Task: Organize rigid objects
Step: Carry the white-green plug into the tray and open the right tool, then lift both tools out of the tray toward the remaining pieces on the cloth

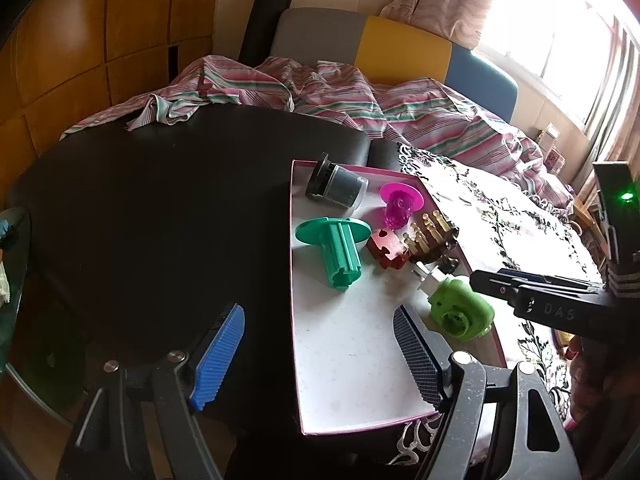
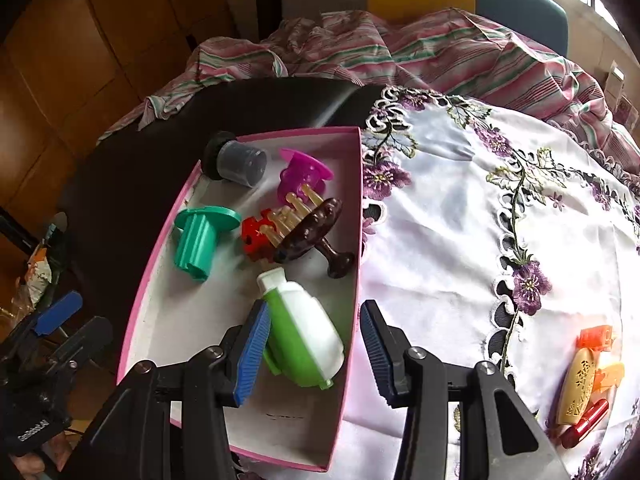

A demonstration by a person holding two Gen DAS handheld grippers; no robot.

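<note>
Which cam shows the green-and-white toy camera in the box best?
Right wrist. The green-and-white toy camera lies close below the lens, its full body unobstructed beside the right gripper, whose open jaws do not touch it. Left wrist shows it smaller, at the pink box's far edge, partly covered by the right gripper's fingers.

Striped bedsheet (image 1: pixel 340 96), embroidered floral tablecloth (image 2: pixel 480 216), wooden wardrobe (image 1: pixel 100 32), curtained window (image 1: pixel 552 28)

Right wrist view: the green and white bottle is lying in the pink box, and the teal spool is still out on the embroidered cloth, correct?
Not quite. The teal spool is not on the embroidered cloth; it lies inside the pink box too, as the right wrist view shows. The green and white bottle does lie in that box.
</note>
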